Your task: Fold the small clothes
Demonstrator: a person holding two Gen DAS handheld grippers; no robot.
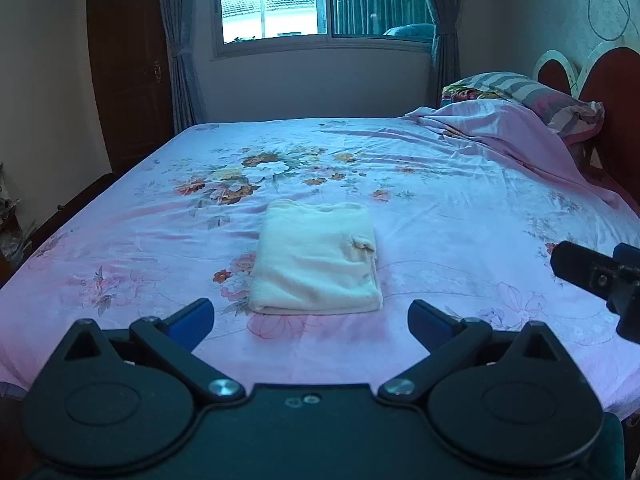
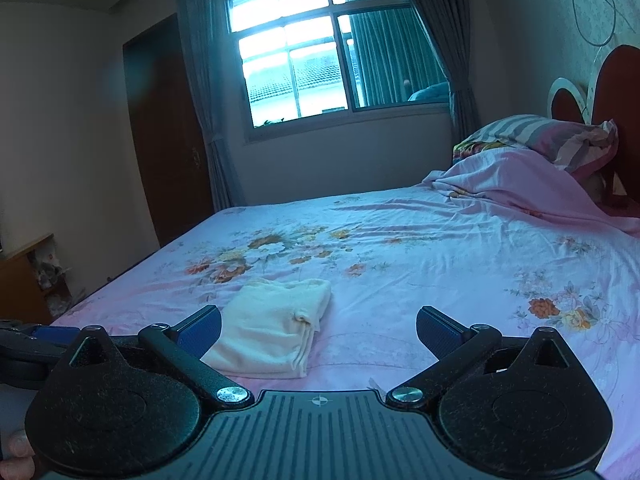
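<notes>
My left claw is right in front of me. Its two blue fingers are spread wide apart, and nothing is between them. My right claw is spread wide too, and it holds nothing. In the left view, the tip of my right claw sticks in from the right edge, a bit above the bed sheet. In the right view, a bit of my left claw shows at the low left edge.

Just past my left claw lies the small cream cloth. It is folded into a neat block and lies flat on the sheet, near the front edge of the bed. No claw is touching it. In the right view the cloth sits to the left, and my left finger hides its near left corner. A small bunched bit shows on its right side.

The sheet is pink and white with flowers on it. A big bunch of flowers is printed farther back, past the cloth.

Far off to the right is a pink blanket in a rumpled heap. Behind it are a striped pillow and the red headboard.

On the far wall is a window with bright light coming in. Gray curtains hang at its sides. A dark wooden door stands at the far left.
</notes>
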